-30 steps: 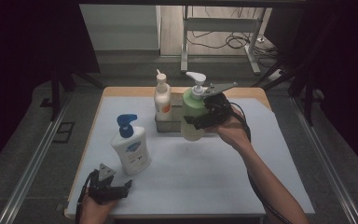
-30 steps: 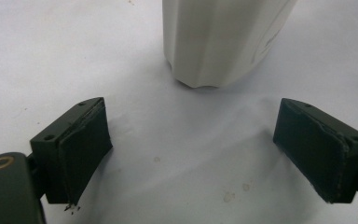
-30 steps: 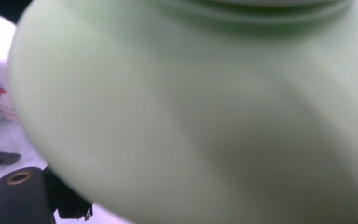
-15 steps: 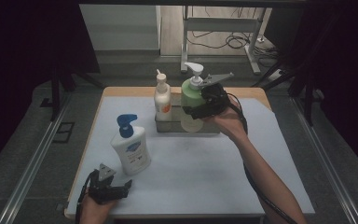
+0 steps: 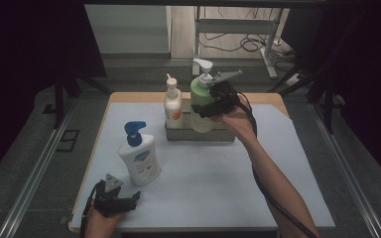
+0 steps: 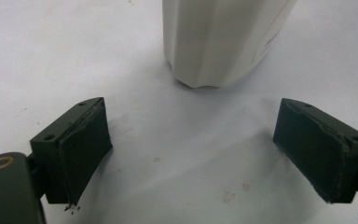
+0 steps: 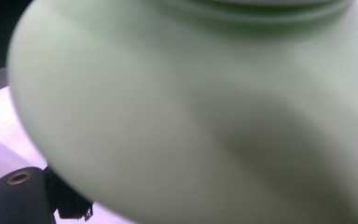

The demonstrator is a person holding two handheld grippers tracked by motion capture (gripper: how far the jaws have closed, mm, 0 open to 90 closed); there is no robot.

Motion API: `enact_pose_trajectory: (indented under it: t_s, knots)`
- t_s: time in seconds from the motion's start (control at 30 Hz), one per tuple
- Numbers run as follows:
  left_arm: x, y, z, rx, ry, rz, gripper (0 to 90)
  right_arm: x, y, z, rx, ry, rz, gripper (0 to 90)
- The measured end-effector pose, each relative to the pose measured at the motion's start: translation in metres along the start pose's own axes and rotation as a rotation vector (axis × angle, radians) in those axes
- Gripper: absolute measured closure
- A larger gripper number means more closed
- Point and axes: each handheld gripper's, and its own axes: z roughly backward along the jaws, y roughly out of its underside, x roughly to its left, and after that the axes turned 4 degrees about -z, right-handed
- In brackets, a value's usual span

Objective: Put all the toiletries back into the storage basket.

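Green pump bottle in your right tool, over the grey tray at the back of the bench.

Your bench (image 5: 278, 198) has a pale sheet over a wooden top, in a dark room with cables on the floor behind. The grey tray (image 5: 198, 134) holds a small white bottle (image 5: 172, 105). Your right tool (image 5: 213, 106) grips the green bottle (image 5: 201, 99) at the tray. Your left tool (image 5: 114, 201) rests with jaws wide, near the blue-pump bottle (image 5: 139, 158).

The white-topped table (image 5: 218, 183) carries a grey tray (image 5: 198, 135) and a white blue-pump bottle (image 5: 140, 161).
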Motion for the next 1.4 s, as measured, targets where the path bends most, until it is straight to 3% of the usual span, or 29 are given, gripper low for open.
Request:
enact_pose_trajectory:
  t_s: [0.47, 1.4]
  knots:
    - [0.000, 0.000, 0.000, 0.000, 0.002, 0.005, 10.2, -0.013, -0.002, -0.020, 0.005, 0.045, -0.016, 12.3]
    - [0.000, 0.000, 0.000, 0.001, 0.002, 0.004, 10.2, -0.026, 0.018, -0.054, 0.058, 0.047, -0.055, 12.4]
